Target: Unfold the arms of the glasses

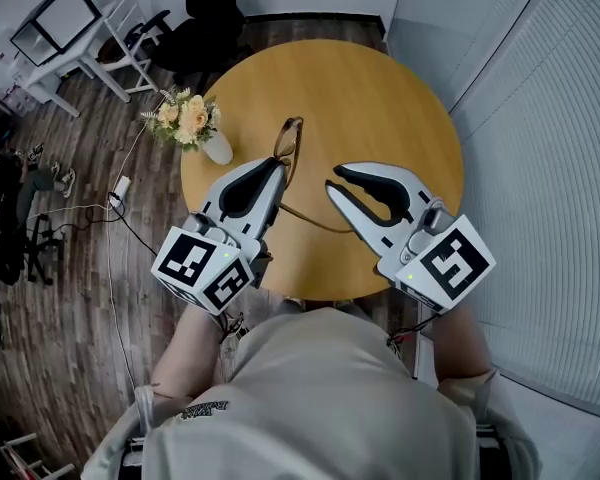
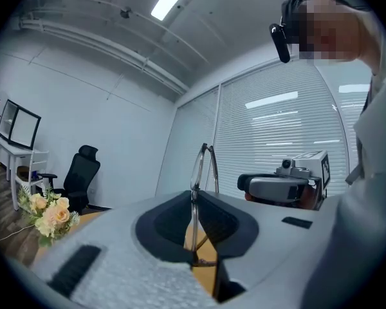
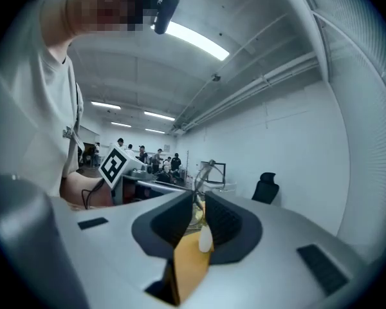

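My left gripper (image 1: 280, 165) is clenched on the glasses (image 1: 289, 136), pinching the frame right at its tips. The glasses are held up over the round table (image 1: 380, 98), and in the left gripper view they stand on edge above the jaws (image 2: 204, 166). Only 1 lens rim reads clearly from there; the other sits behind it and I cannot separate them.

1 thin arm (image 1: 315, 221) of the glasses swings out below the left gripper and runs toward my right gripper (image 1: 332, 180). Its far end slips out of sight at the edge of that gripper's lower jaw, so I cannot tell whether they touch. The second arm I cannot find in any view.

In the right gripper view the jaws are released, a narrow gap apart, with bare tabletop and a white vase (image 3: 206, 240) showing through the gap. The glasses sit just past the tips (image 3: 206, 172), small and blurred.

The flowers (image 1: 185, 118) in the vase stand on the table's left edge, near the left gripper.
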Available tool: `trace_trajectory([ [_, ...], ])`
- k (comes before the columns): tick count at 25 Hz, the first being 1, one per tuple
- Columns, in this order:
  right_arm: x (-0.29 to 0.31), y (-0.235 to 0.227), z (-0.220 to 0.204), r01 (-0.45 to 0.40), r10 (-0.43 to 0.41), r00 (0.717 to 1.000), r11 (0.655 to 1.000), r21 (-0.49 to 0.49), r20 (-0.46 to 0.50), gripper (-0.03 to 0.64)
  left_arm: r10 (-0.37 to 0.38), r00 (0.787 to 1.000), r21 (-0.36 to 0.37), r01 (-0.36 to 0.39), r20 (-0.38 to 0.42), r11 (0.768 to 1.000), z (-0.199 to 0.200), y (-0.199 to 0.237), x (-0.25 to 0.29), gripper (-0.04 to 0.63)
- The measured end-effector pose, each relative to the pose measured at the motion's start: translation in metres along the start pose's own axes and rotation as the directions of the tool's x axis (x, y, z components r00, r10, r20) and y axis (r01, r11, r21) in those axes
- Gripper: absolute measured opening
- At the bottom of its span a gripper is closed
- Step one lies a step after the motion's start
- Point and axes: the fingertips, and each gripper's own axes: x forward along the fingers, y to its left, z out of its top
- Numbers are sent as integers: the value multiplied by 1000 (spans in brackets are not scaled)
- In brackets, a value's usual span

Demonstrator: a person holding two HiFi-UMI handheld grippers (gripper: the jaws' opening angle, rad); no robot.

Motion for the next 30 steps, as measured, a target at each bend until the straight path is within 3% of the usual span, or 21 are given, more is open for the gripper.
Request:
trace_trajectory([
  [3,10,11,2,-69,68,997,997,-22,-31,43,0,1000,-5,0,9,1000,2,-5,-2,44],
  [6,23,8,-10,-73,73,995,997,-9,-75,43,-1,1000,-9,1,14,1000,3,-6,-4,44],
  [15,39,26,-47,-169,157,954,985,-25,-256,43,11,1000,17,-11,4,1000,-4,-9,-5,44],
  [30,53,48,-69,-269,245,903,963,-18,-352,43,14,1000,24,-14,-18,1000,-7,-11,0,44],
])
